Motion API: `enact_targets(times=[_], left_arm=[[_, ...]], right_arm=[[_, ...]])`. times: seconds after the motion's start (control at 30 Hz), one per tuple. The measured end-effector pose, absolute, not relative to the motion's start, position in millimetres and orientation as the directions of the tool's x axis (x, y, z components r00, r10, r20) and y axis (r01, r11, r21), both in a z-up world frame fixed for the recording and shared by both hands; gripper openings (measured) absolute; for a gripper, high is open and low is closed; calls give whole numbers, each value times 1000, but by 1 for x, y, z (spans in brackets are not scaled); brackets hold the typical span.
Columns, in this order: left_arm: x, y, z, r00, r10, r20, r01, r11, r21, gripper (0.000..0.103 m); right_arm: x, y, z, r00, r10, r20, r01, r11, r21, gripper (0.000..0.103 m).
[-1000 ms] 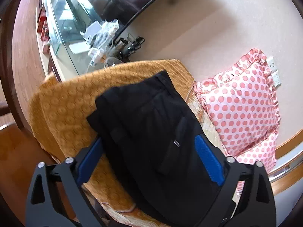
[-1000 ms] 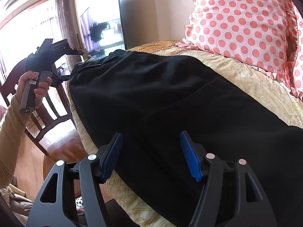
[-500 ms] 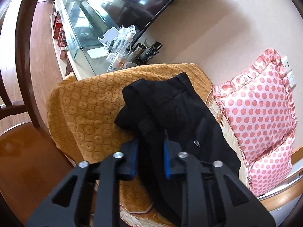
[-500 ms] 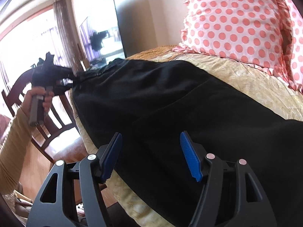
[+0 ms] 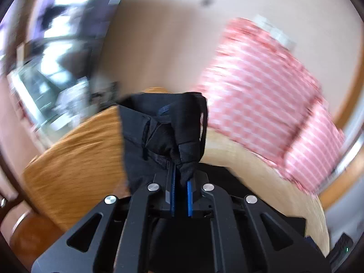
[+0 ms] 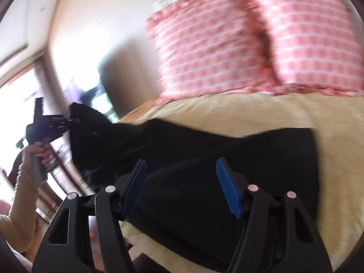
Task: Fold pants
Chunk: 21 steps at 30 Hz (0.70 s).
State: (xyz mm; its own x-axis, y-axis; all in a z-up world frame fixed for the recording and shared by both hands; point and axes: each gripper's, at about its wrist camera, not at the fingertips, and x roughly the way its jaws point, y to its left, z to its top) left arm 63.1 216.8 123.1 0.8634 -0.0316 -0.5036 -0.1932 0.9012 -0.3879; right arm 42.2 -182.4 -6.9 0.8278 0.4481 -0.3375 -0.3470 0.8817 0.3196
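The black pants (image 6: pixel 204 159) lie along the cream-covered seat. My left gripper (image 5: pixel 180 188) is shut on the waist end of the pants (image 5: pixel 173 127) and holds that bunched end lifted above the orange cover (image 5: pixel 77 154). From the right wrist view the left gripper (image 6: pixel 50 125) shows at the far left with the cloth raised. My right gripper (image 6: pixel 182 186) is open and empty, low over the middle of the pants. Both views are motion-blurred.
Two pink dotted pillows (image 6: pixel 250 41) lean on the wall behind the seat; one also shows in the left wrist view (image 5: pixel 268 95). A TV and glass cabinet (image 5: pixel 50 63) stand at the far left. A wooden chair (image 6: pixel 54 182) is beside the seat's left end.
My left gripper closed on the waist end and has lifted it off the orange cover. The right gripper stays open and has swung right, so the leg end comes into view.
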Motion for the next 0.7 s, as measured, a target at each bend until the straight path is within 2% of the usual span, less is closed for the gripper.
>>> enact_targets(times=[0.23,0.33,0.4,0.57,0.7], left_arm=[[101,56,152,824,-336,-455,201,926,-320,7],[103,-22,143,769,-460,-444,359,885,-296,7],[97,-72,122,710,-525,-469,444,851,-280,7],[88,-147,45,507,-593,-625,560,778,-284,7],[78,-150,56,569,-577,-586,558,794,-239,7]], right_arm=[[17,-252,-24,889,311,-336,-156,896,416,65],[4,-267,-30,902,259,-346,-96,901,424,65],[-2,-275,-34,906,234,-352,-67,901,428,65],[-9,-292,-43,907,186,-378,-5,902,431,65],[-11,-300,-41,912,157,-378,19,906,422,65]])
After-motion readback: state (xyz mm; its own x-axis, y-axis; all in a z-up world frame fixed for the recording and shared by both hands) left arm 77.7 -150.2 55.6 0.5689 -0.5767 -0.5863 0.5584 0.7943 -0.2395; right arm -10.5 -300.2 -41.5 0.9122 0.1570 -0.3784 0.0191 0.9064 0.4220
